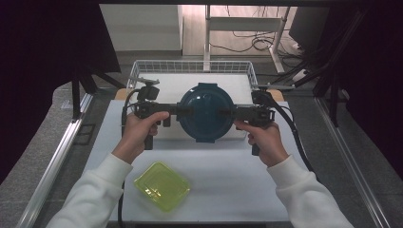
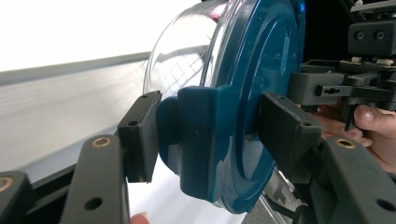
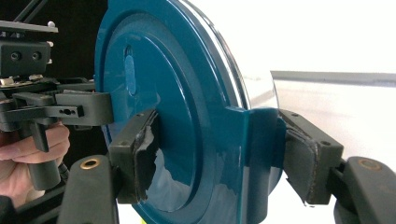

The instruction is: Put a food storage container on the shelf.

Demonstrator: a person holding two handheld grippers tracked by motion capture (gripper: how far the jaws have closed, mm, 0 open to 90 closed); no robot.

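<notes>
A round clear container with a dark teal lid [image 1: 206, 111] hangs above the table, gripped from both sides. My left gripper [image 1: 179, 111] is shut on the lid's left clip tab [image 2: 198, 140], one pad on the lid face and one behind the tab. My right gripper [image 1: 233, 113] is shut on the opposite tab [image 3: 254, 154] the same way. The clear bowl wall [image 2: 182, 51] shows behind the lid. In each gripper view the other gripper and the hand holding it show past the lid.
A white wire basket [image 1: 190, 66] stands at the back of the white table [image 1: 223, 171], just behind the held container. A yellow-green square lidded box [image 1: 161, 185] lies at the front left. Dark frames and cables flank the table.
</notes>
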